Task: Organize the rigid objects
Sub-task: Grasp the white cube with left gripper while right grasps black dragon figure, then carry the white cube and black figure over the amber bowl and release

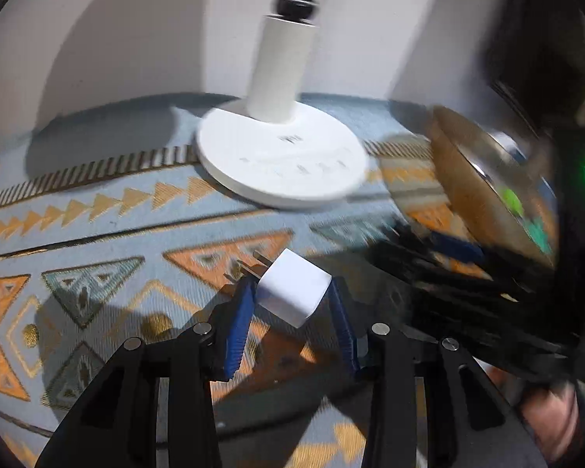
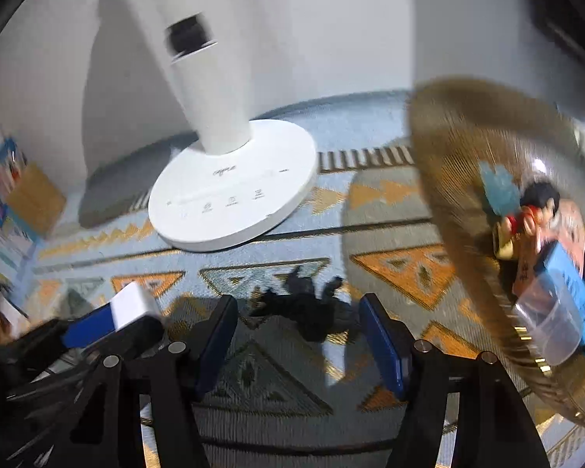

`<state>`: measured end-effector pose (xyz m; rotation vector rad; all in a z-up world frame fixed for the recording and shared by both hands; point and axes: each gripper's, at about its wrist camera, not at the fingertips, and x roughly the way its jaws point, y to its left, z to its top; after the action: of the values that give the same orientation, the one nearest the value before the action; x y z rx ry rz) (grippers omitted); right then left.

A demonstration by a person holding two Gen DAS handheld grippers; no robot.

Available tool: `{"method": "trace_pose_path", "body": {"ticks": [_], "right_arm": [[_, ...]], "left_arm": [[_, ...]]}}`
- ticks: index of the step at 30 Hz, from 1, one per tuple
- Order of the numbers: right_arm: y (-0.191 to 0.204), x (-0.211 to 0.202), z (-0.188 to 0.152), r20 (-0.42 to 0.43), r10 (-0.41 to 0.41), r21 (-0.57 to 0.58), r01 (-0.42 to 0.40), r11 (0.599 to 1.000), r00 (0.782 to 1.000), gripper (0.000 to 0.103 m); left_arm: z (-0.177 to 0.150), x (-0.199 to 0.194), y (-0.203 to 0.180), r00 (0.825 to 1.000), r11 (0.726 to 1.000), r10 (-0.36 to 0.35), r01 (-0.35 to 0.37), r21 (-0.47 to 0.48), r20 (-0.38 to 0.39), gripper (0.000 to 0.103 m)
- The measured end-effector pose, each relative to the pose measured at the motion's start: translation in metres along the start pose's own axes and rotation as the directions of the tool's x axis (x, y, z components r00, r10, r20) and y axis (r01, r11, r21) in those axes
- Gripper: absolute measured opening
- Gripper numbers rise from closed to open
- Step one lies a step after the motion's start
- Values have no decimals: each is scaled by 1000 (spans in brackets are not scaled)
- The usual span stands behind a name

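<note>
Charger cube caught between my left tongs

Charger cube (image 1: 292, 288), white, with 2 metal prongs poking up and away to the left, sits right between the blue pads of my left tongs (image 1: 292, 304). Both pads look pressed against its sides, so I'm calling that a grip on the cube. I cannot tell whether it is clear of the patterned rug (image 1: 97, 234) beneath it.

Over on my right side, the right tongs (image 2: 298, 335) are spread apart with nothing between the 2 fingers, just rug under them. A dark, crumpled item (image 2: 308, 312) lies on the rug just ahead of the fingertips; it is too blurred for me to name.

From the right camera I can see the left tongs at the lower left, white cube showing at the tip.

Woven basket (image 2: 468, 195) fills the right edge, tilted toward me and blurred. Inside it I make out a small figurine (image 2: 526, 214), a blue box (image 2: 573, 284) and a clear plastic container (image 2: 550, 323).

White fan base (image 1: 280, 160) stands on the rug farther back, near the wall (image 1: 136, 19). A person's hand (image 1: 550, 417) shows at the lower right of the left view.
</note>
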<state>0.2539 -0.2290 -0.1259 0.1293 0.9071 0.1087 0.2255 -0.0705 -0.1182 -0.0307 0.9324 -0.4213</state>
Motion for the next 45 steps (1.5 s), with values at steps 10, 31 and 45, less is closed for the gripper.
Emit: {"method": "trace_pose_path", "body": {"ticks": [10,31,45], "right_arm": [[5,-43,-48,-25,117,-49,-118,992,993,47],[-28,-119,-150,-26,136,-63,-137,989,990,69],[-16,-126,-146,23,72,-104,-70,992,997,42]], "left_arm": [[-51,-51,-18,989,970,-149,151,191,-24,36],[-110,-80,-34,993,986,-114,117,120,-35,65],[-89,-75,-51,998,997,-28,24,71,48,26]]}}
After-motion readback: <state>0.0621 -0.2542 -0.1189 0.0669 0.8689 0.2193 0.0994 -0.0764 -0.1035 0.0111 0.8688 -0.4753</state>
